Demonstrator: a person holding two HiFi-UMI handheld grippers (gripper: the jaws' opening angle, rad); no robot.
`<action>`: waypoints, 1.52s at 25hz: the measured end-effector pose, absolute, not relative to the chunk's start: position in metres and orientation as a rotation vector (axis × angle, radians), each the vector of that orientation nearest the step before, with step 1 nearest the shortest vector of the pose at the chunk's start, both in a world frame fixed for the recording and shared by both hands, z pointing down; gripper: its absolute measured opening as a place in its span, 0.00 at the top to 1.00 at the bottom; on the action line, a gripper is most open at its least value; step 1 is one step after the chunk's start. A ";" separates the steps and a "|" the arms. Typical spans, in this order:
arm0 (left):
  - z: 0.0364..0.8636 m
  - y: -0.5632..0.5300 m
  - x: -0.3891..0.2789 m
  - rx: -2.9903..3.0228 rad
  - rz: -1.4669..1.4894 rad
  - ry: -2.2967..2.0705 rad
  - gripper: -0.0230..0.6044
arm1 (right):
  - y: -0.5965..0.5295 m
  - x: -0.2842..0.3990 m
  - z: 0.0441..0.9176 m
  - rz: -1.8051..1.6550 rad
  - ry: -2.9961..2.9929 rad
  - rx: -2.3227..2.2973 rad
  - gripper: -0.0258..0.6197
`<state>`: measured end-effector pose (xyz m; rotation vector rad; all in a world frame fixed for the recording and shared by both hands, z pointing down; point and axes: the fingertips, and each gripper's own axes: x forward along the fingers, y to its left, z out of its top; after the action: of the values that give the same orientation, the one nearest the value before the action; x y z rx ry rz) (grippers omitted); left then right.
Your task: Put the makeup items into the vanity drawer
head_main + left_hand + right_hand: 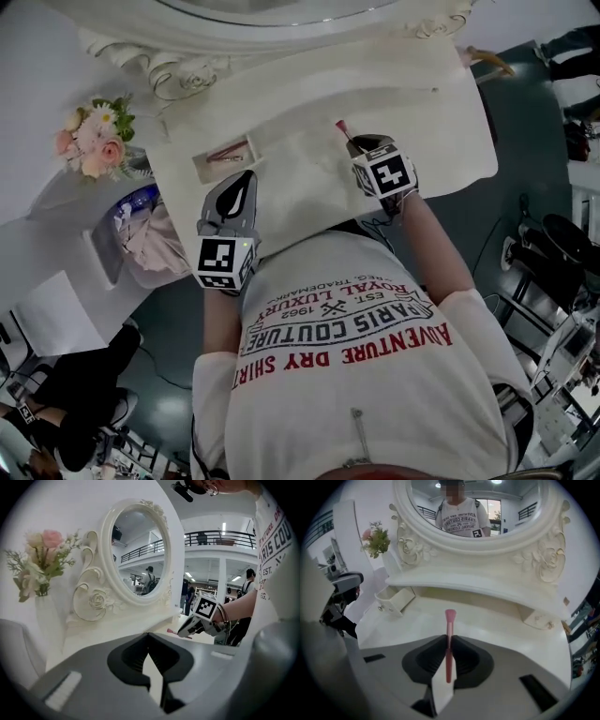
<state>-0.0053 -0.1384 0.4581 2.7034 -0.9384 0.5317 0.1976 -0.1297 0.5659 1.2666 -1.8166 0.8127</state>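
Standing far left, the flowers (94,136) are well clear of the work. Next comes the open drawer (225,155) in the counter (441,112), with something reddish inside. The left gripper (246,180) hovers just before it, jaws together and empty. The makeup brush (450,616) is clamped in the right gripper (358,150), its long axis along the jaws and its head toward the mirror (473,508). The drawer lies to its left, so the left gripper likely blocks that path.

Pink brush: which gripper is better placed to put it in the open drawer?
Right, likely: the right gripper is shut on the pink brush; the left gripper holds nothing.
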 end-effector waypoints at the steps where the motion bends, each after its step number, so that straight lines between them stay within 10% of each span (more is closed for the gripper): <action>1: 0.456 -0.139 -0.014 2.696 0.525 -0.963 0.95 | -0.135 0.187 0.563 0.794 -1.834 1.245 0.88; 22: 0.425 -0.132 -0.190 2.518 0.341 -1.398 0.95 | -0.185 -0.043 0.532 0.419 -2.103 0.763 0.88; 38: 0.433 -0.115 -0.239 2.394 0.331 -1.548 0.95 | -0.198 -0.091 0.537 0.344 -2.166 0.690 0.88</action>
<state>-0.2393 -0.1152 0.4331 2.3936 -1.5484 0.3315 -0.0913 -0.1976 0.5374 0.6899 -2.1661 0.3443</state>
